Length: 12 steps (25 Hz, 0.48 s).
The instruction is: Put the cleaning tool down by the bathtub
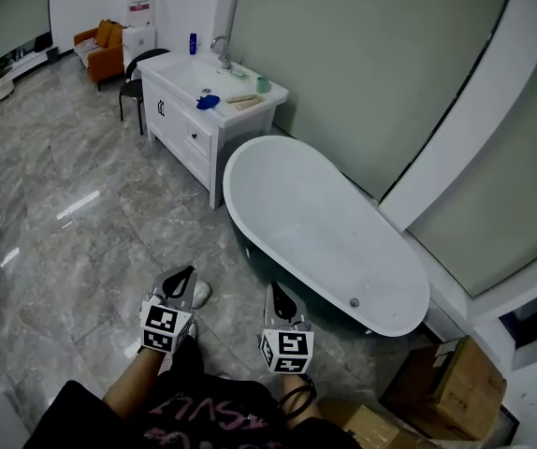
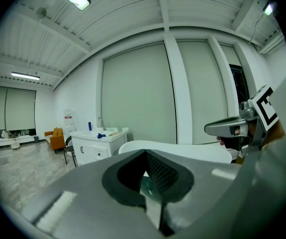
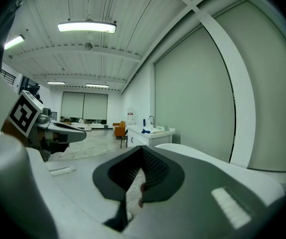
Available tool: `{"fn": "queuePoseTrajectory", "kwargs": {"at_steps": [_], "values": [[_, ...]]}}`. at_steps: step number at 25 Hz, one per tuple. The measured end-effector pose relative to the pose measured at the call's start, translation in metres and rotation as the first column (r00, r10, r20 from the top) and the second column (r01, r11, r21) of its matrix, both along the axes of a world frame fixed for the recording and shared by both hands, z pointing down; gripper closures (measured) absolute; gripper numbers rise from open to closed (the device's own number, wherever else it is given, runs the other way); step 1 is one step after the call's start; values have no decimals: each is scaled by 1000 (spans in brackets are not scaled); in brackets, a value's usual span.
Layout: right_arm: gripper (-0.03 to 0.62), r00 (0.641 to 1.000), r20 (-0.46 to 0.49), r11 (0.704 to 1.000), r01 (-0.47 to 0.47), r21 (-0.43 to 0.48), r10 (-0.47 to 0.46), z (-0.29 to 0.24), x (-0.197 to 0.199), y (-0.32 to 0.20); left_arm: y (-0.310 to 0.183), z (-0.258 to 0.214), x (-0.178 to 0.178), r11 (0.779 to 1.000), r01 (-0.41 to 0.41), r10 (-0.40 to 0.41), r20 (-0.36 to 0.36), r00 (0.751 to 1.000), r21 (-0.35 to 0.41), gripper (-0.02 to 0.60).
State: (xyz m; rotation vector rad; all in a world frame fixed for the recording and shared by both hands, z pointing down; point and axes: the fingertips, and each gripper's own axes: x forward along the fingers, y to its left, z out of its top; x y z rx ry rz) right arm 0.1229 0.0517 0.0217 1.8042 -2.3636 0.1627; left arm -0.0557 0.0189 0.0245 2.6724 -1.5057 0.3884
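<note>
Your left gripper (image 1: 189, 271) and right gripper (image 1: 274, 289) sit near you. Both gripper views show their jaws closed on nothing, tips pointing away from you. The white bathtub (image 1: 240, 157) runs from far left to near right along the wall, and its rim hides most of its dark underside. At its far-left end stands the vanity (image 1: 180, 124); you cannot tell whether the two touch. The cardboard boxes (image 1: 456, 382) at near right are cut off by the frame. On the vanity top lies a pale, brush-like cleaning tool (image 1: 242, 100), too small to make out clearly.
</note>
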Motion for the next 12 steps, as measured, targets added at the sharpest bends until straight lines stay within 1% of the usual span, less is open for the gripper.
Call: {"fn": "queuePoseTrajectory", "kwargs": {"at_steps": [5, 8, 12], "values": [[582, 1000, 23, 1000, 0, 4, 0, 0, -3, 6, 8, 1, -10, 1000, 23, -23, -4, 1000, 1, 581], [582, 1000, 20, 1000, 2, 2, -2, 1, -5, 10, 11, 4, -14, 999, 33, -33, -4, 999, -5, 581], [582, 1000, 20, 1000, -2, 4, 1, 2, -1, 13, 12, 2, -15, 999, 43, -43, 4, 999, 7, 581]]}}
